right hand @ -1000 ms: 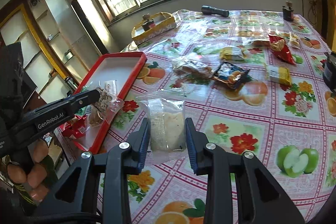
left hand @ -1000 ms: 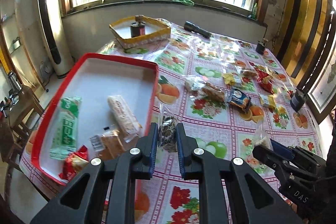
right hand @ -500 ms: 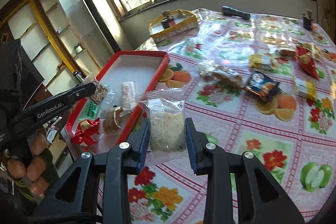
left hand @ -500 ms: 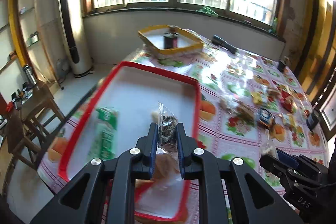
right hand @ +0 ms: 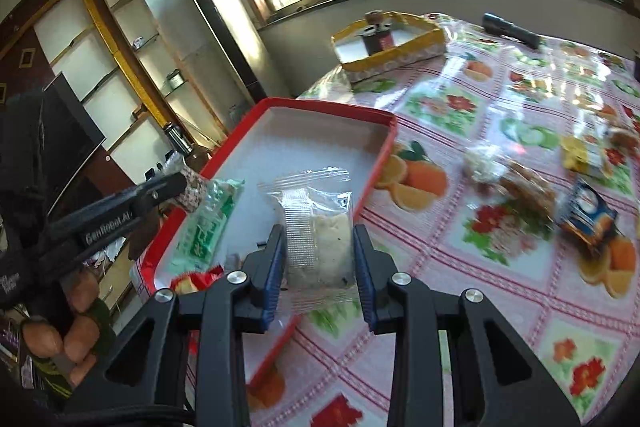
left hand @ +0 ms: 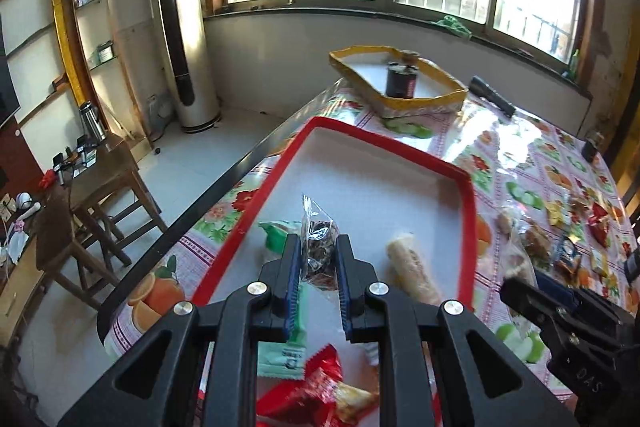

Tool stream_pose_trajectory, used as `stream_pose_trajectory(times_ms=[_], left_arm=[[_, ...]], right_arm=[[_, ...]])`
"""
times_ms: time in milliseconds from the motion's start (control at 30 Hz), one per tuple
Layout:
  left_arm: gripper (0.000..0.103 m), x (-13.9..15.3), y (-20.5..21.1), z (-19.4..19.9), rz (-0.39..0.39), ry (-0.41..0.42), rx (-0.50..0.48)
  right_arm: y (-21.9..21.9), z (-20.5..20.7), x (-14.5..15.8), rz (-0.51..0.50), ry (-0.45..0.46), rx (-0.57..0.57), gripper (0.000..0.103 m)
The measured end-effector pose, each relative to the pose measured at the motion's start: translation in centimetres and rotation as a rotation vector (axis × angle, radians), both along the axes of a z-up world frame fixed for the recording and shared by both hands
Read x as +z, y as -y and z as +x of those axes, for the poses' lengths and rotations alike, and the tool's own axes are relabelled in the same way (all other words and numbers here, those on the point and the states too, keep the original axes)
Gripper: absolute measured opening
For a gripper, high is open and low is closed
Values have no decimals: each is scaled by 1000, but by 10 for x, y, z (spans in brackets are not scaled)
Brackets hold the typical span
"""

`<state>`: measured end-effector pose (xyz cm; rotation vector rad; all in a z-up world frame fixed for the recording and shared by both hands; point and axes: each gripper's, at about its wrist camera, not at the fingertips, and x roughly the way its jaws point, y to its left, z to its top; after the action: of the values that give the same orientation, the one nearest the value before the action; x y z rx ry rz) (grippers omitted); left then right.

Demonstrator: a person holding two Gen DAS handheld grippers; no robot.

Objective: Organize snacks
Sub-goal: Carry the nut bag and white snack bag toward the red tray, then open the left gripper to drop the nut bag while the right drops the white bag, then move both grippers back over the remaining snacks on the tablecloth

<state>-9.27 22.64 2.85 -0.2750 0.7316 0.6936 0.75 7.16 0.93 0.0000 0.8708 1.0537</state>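
Note:
My left gripper (left hand: 318, 259) is shut on a clear packet of dark seeds (left hand: 318, 247) and holds it above the near part of the red tray (left hand: 466, 187). The tray holds a green packet (left hand: 276, 239), a pale wrapped bar (left hand: 414, 271) and a red packet (left hand: 320, 387). My right gripper (right hand: 320, 255) is shut on a clear packet with a white cake (right hand: 320, 227), held over the tray's near right edge (right hand: 376, 163). The left gripper also shows in the right wrist view (right hand: 176, 187), over the tray's left side.
Several loose snack packets (right hand: 588, 215) lie on the flowered tablecloth right of the tray. A yellow tray with a dark jar (left hand: 400, 79) and a black flashlight (left hand: 492, 95) stand at the far end. The table's left edge drops to the floor, with a wooden chair (left hand: 100, 183).
Both grippers have moved left, from over the tablecloth to over the red tray, each still holding its packet.

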Motion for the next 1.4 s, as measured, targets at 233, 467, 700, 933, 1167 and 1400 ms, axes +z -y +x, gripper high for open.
stream_pose_trajectory(times_ms=[233, 467, 700, 933, 1167, 1400], left_arm=[[16, -17, -12, 11, -13, -43, 16], [16, -27, -16, 13, -34, -62, 23], [20, -31, -16, 16, -50, -77, 32], [46, -28, -17, 9, -66, -76, 59], [54, -17, 7, 17, -13, -65, 30], [58, -11, 34, 26, 33, -68, -16]], right_arm=[[-45, 20, -18, -34, -21, 32, 35], [-76, 29, -31, -85, -16, 66, 35], [-83, 30, -38, -102, -24, 84, 37], [-63, 31, -20, -40, -22, 60, 38], [-4, 41, -5, 25, -27, -41, 42], [65, 62, -12, 30, -47, -190, 42]])
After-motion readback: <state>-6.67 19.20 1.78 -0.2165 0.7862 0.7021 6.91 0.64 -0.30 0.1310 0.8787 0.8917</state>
